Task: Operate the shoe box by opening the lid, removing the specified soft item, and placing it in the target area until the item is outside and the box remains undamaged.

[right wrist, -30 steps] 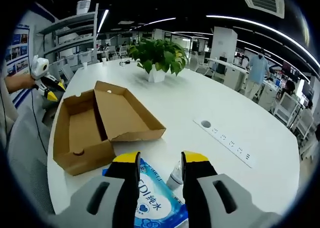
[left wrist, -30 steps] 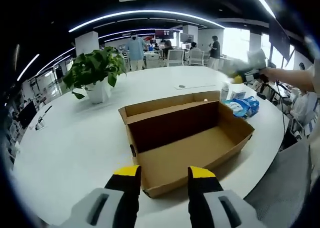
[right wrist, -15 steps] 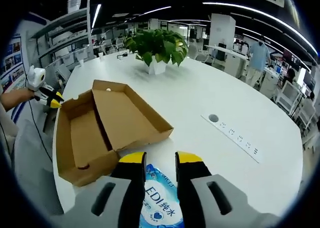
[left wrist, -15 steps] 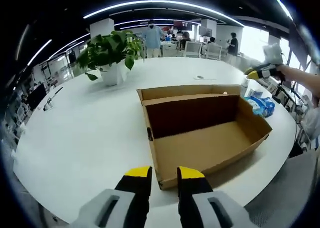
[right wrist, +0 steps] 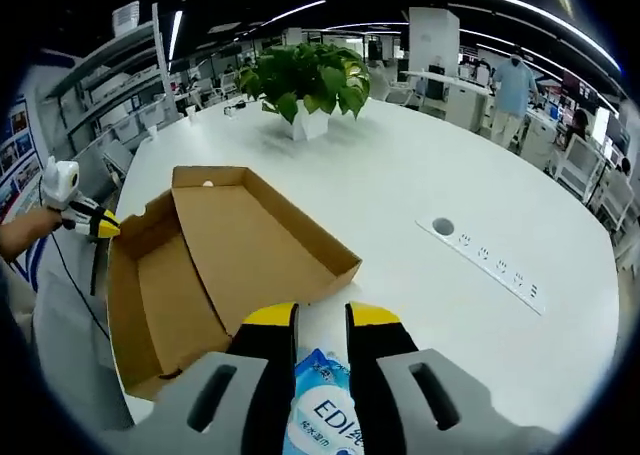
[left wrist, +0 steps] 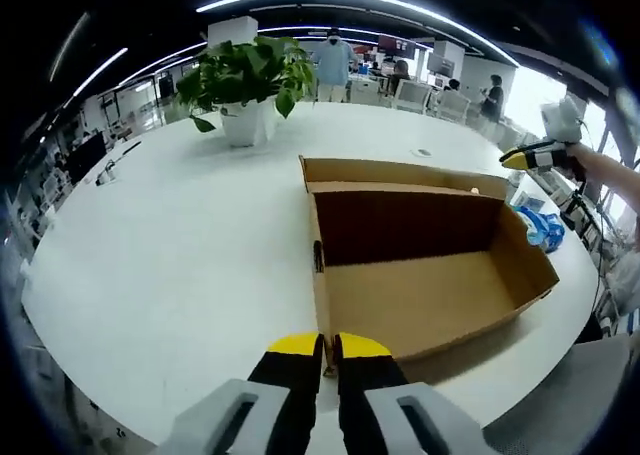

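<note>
Brown cardboard shoe box, white table, blue-and-white tissue pack with blue lettering, yellow-tipped black right gripper, green plant in white pot.

A large white round counter carries everything. On it lies the open cardboard shoe box, its lid flat on the top. A potted plant stands behind it. A blue wipes pack lies beside the box, and a white socket strip further off.
</note>
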